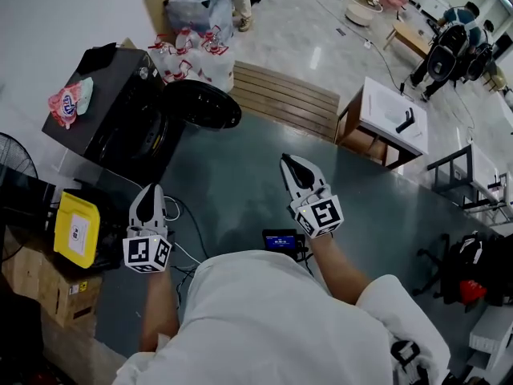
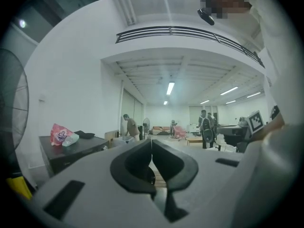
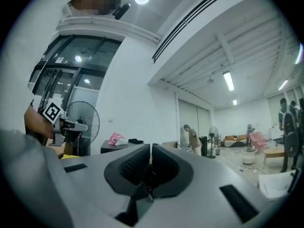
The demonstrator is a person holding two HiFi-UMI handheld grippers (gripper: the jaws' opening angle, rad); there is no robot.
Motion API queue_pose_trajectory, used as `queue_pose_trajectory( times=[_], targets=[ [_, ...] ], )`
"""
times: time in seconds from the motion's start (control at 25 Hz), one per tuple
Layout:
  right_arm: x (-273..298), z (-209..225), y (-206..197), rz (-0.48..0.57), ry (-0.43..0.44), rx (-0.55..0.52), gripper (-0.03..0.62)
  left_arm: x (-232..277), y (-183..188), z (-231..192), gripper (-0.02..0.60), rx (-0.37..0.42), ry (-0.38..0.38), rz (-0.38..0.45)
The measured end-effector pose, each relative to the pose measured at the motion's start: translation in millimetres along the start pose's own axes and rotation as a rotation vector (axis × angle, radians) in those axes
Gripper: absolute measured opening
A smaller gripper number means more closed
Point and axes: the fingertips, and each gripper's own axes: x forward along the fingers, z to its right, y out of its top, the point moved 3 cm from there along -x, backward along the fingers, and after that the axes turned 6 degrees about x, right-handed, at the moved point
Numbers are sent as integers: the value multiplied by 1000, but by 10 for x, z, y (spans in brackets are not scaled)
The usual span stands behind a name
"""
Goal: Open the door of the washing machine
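Observation:
The black washing machine (image 1: pixel 112 107) stands at the upper left of the head view. Its round dark door (image 1: pixel 204 105) is swung out to the right of the drum opening (image 1: pixel 148 139). My left gripper (image 1: pixel 150 189) is shut and empty, a short way in front of the machine and pointing toward it. My right gripper (image 1: pixel 288 160) is also shut and empty, over the grey floor to the right of the door. In the left gripper view the machine (image 2: pixel 71 151) sits left of the shut left gripper (image 2: pixel 152 141). The right gripper (image 3: pixel 150 148) shows closed fingers, with the machine (image 3: pixel 128 144) far behind.
A pink bag (image 1: pixel 68 103) lies on the machine's top. A yellow box (image 1: pixel 76 229) and a fan (image 1: pixel 12 155) are at the left, with cables (image 1: pixel 180 215) on the floor. Behind the door are full bags (image 1: pixel 196 54), wooden slats (image 1: pixel 284 95) and a white desk (image 1: pixel 393 115).

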Motion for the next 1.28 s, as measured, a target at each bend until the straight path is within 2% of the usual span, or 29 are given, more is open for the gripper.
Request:
queue_pose_trajectory(
  times=[0.52,1.28],
  targets=[
    [208,-232,-82,-19,30,1,38,-174,-125,-135,11,-42,-10,-37],
    [117,-243,-132,-36,37,4,38,-307,-245,-34,11,-75,4,-53]
  ],
)
